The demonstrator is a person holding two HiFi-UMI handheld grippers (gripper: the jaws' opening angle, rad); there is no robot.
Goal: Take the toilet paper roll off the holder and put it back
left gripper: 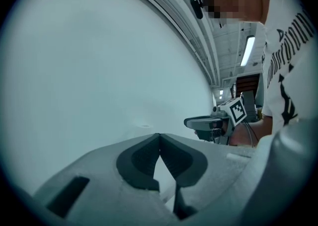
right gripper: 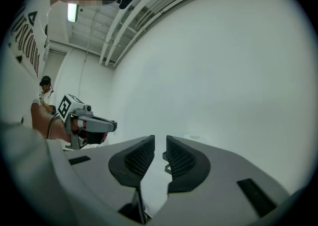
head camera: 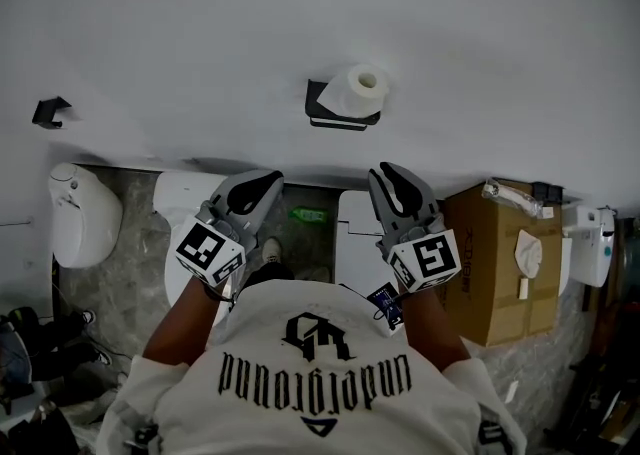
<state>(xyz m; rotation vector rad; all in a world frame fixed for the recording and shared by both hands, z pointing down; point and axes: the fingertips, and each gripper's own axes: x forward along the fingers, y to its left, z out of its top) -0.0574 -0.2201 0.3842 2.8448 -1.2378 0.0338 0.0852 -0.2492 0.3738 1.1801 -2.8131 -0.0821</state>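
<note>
The white toilet paper roll (head camera: 358,88) sits on its black holder (head camera: 342,115) on the white wall, its hollow core facing up at me. Both grippers are held level below it and point at the wall, apart from the roll. My left gripper (head camera: 262,183) is down and to the left of the holder, and its pads (left gripper: 144,158) meet at the tips, so it is shut and empty. My right gripper (head camera: 386,177) is just below and right of the holder. A narrow gap shows between its pads (right gripper: 181,158), with nothing in it. Neither gripper view shows the roll.
A white toilet (head camera: 185,208) stands below the left gripper, with a white fixture (head camera: 80,213) further left. A cardboard box (head camera: 500,263) stands at the right, beside a white wall unit (head camera: 596,243). A black hook (head camera: 50,111) is on the wall at far left.
</note>
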